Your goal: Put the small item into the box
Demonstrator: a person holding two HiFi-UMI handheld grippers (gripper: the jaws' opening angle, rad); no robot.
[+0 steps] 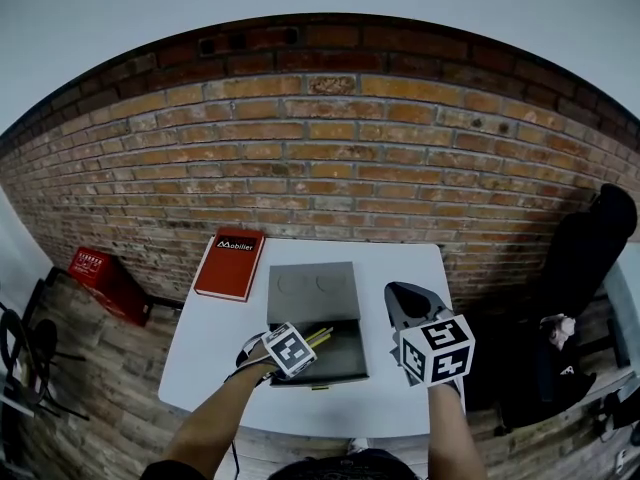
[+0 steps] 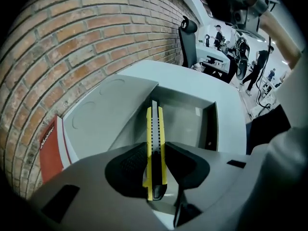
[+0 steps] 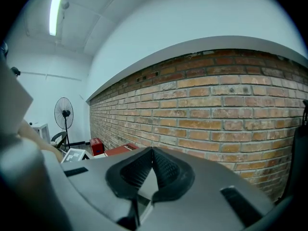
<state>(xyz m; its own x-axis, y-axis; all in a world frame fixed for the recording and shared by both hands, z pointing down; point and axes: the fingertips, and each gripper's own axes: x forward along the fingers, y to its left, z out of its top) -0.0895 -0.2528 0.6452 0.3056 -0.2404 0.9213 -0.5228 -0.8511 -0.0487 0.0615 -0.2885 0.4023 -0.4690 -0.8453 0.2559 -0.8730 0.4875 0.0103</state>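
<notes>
Holding: left gripper (image 2: 155,154) clamps a yellow cutter (image 2: 155,126) by its near end, tip angled down, likely for lowering in.
Cutter place: over the open box (image 1: 346,366), not yet released.
Right gripper (image 1: 404,302): jaws together, empty, right of the box, seemingly kept clear.
Surface: white table (image 1: 212,353); red book (image 1: 230,264) far left.
Room: brick wall (image 1: 320,158) beyond; red crate (image 1: 104,279) on floor, left.

The cutter (image 2: 155,143) looks like glossy yellow plastic around a dull metal strip. The box (image 2: 185,124) beneath it is matt grey, the tabletop (image 1: 205,353) around the box smooth white, the brick wall (image 2: 72,42) rough.
</notes>
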